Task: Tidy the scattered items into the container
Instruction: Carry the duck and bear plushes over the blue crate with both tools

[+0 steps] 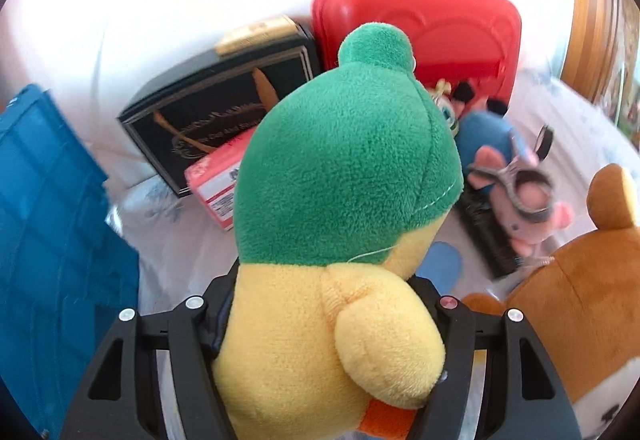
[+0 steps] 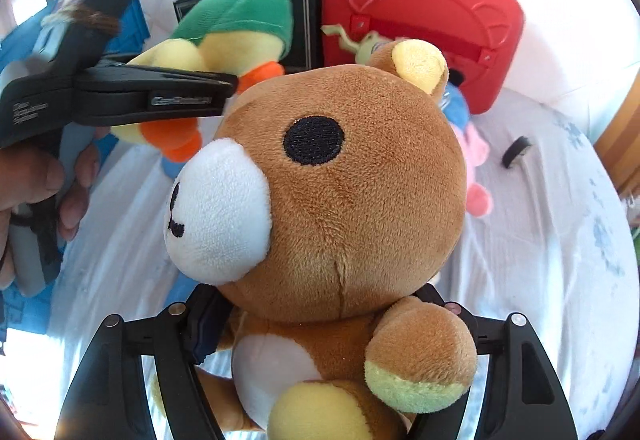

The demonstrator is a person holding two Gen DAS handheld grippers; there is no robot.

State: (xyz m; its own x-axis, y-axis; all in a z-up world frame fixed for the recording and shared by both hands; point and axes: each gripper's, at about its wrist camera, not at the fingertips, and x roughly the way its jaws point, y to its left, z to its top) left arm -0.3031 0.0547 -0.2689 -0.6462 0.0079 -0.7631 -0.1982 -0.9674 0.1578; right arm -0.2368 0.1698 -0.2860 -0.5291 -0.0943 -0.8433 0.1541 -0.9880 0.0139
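Observation:
A yellow plush duck with a green hat [image 1: 344, 168] fills the left wrist view, and my left gripper [image 1: 326, 292] is shut on its body, lifted off the white cloth. The blue crate [image 1: 48, 220] stands at the left edge of that view. My right gripper [image 2: 320, 300] is shut on a brown plush bear [image 2: 352, 180] around its neck and chest, also held up. In the right wrist view the duck [image 2: 240, 12] hangs to the upper left of the bear, between the left gripper's black fingers [image 2: 160, 92]. The bear [image 1: 580, 300] shows at the lower right of the left wrist view.
A red carry case [image 1: 420, 24] stands at the back beside a black box [image 1: 208, 100] and a pink box [image 1: 216, 180]. A pink plush with goggles [image 1: 528, 208], a blue plush [image 1: 484, 136] and a black brush [image 1: 488, 236] lie on the cloth. A black ring [image 2: 516, 152] lies right. A hand [image 2: 32, 180] holds the left gripper.

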